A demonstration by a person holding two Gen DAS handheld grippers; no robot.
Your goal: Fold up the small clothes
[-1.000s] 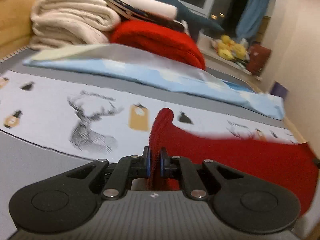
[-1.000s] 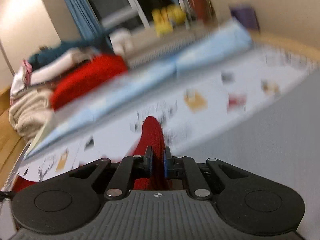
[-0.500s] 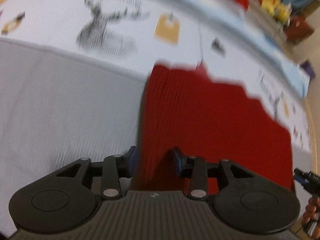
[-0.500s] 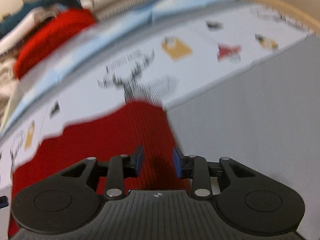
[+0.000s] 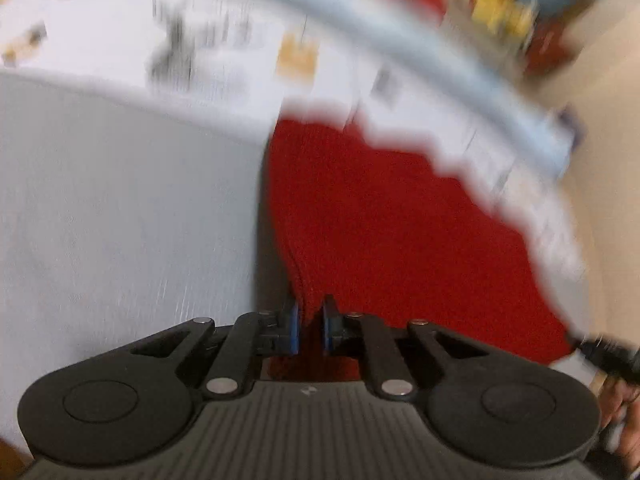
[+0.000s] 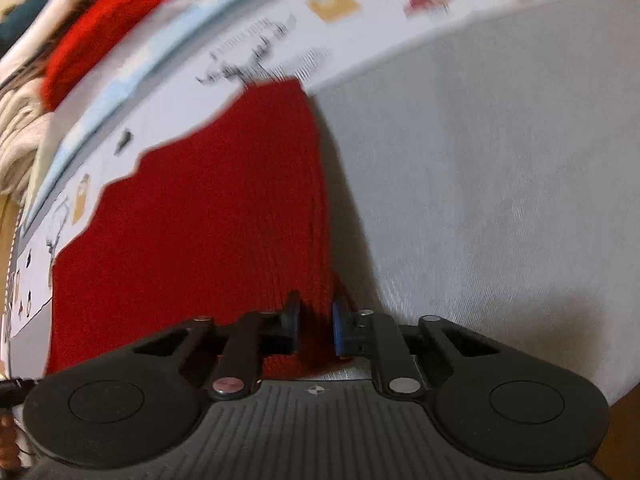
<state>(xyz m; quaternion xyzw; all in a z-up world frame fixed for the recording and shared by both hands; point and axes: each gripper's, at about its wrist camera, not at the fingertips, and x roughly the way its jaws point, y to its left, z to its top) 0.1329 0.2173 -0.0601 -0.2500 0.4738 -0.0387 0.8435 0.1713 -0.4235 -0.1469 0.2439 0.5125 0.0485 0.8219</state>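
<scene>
In my left wrist view, the left tool (image 5: 307, 327) pinches the near left edge of the red knit garment (image 5: 392, 232), spread over the grey surface (image 5: 120, 208). In my right wrist view, the right tool (image 6: 315, 327) pinches the garment's near right edge; the printed cloth (image 6: 360, 12) lies beyond

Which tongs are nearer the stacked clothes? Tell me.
Left, probably. The left tongs grip the left edge of the red cloth; the right tongs grip its right edge, with the stacked clothes far off leftward.
</scene>
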